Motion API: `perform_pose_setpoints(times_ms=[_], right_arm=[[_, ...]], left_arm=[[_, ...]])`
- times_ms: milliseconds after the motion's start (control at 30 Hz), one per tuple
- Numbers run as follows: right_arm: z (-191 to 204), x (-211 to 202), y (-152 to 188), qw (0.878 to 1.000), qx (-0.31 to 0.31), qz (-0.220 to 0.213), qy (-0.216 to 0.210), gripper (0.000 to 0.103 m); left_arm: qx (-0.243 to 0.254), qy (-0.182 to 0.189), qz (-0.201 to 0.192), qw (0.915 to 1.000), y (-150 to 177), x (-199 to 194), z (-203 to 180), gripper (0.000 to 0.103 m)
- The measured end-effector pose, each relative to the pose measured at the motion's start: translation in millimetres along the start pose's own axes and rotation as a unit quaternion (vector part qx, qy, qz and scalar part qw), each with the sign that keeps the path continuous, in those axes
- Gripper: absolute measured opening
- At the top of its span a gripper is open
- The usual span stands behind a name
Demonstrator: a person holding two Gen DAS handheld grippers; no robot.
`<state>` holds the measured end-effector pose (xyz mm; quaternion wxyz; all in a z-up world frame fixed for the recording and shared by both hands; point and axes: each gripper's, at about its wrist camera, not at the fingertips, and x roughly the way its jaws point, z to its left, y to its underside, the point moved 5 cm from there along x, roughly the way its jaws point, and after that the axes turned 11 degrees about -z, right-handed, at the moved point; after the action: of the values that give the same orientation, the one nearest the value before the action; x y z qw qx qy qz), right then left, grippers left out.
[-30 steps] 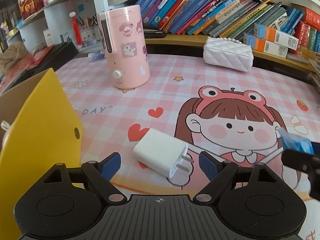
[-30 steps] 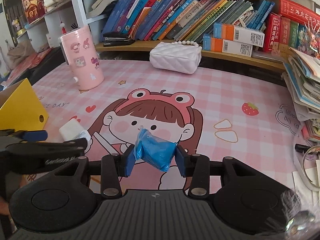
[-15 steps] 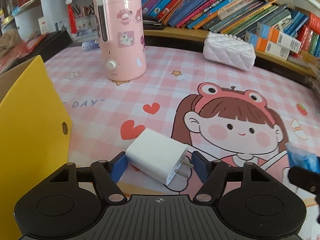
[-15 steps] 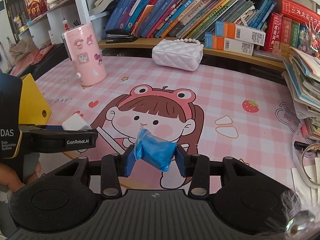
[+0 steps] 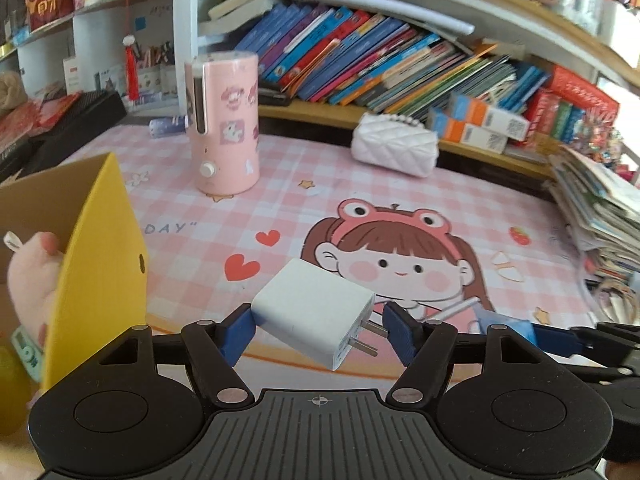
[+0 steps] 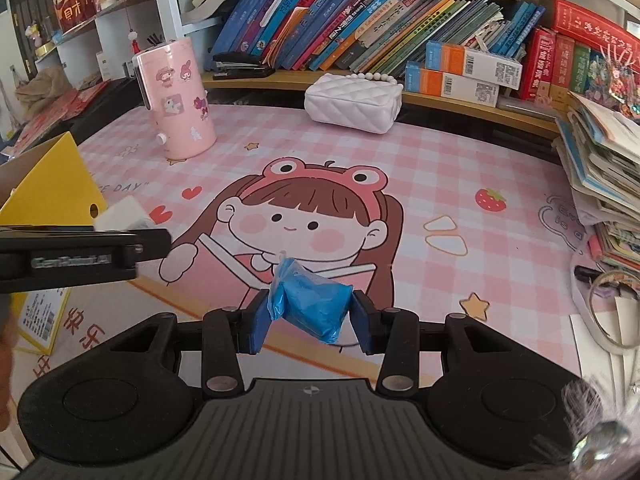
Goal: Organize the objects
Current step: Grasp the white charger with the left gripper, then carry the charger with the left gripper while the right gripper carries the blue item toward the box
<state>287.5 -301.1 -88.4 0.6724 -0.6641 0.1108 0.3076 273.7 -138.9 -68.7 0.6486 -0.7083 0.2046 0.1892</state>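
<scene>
I held the left gripper [image 5: 318, 330] low and roughly level over the pink mat [image 5: 460, 208], pointing toward the bookshelf, with the yellow box [image 5: 100, 264] just beside it on the left. Its blue pads were clamped on the white charger [image 5: 314, 312], which sat tilted between them, the left pad [image 5: 236, 334] on its body and the right pad [image 5: 396, 338] at the end with the prongs, which pointed down and to the right. Half a second before, the charger had lain on the mat with the pads barely around it; now it appeared lifted off the mat, and the view had risen to show more of the shelf and the plush toy [image 5: 32, 276] inside the box.

The right gripper [image 6: 306, 322] was level above the cartoon girl print, its pads closed on the blue packet [image 6: 314, 306], which bulged up between them. That grip looked the same as in the earlier views. The left gripper's finger crossed the right camera's left edge, well apart from the packet.
</scene>
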Motion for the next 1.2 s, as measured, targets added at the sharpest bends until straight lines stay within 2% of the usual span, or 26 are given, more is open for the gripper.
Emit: perform_pose_setpoints(times_ms=[433,767,1200], right_arm=[[17,-35,15,1.0,0.003,-0.005,0.026,0.04],[58,-65,30,0.999,-0.014,-0.009,0.03,0.04],[135,-100,53,0.999,-0.042,-0.01,0.005,0.04]], left_arm=[[-0.001,0.034,-0.013,0.9993,17,-55,11,0.07],[-0.009,0.048,-0.02,0.9986,34,-93,36,0.07],[-0.032,0.025,-0.027,0.9988,59,-154,98,0.07]])
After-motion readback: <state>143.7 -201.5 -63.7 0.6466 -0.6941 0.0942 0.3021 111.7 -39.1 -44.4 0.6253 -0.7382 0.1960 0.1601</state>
